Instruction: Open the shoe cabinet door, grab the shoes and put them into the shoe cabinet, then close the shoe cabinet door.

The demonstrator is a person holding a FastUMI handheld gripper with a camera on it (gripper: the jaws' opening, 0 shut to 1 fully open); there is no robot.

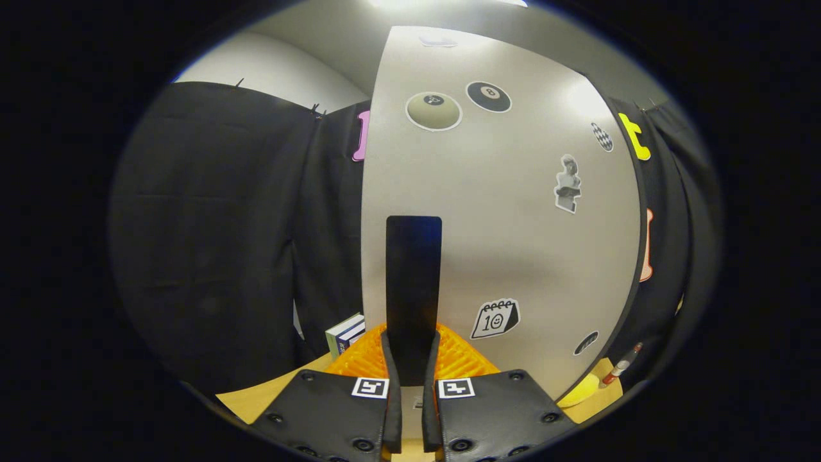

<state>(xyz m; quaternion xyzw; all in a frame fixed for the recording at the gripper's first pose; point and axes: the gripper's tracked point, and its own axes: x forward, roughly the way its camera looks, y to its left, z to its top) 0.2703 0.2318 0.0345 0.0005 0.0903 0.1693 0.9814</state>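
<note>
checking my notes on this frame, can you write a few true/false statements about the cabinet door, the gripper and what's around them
1. The gripper has both fingers closed on the black handle of the cabinet door. True.
2. The door carries no stickers. False: it has several, among them a billiard-ball sticker and a calendar sticker.
3. An orange ribbed item lies just beyond the fingers, at the door's foot. True.
4. A stack of books stands right of the door. False: it stands left of it, by the black cloth.
5. A marker pen lies by the door's lower right corner. True.
</note>
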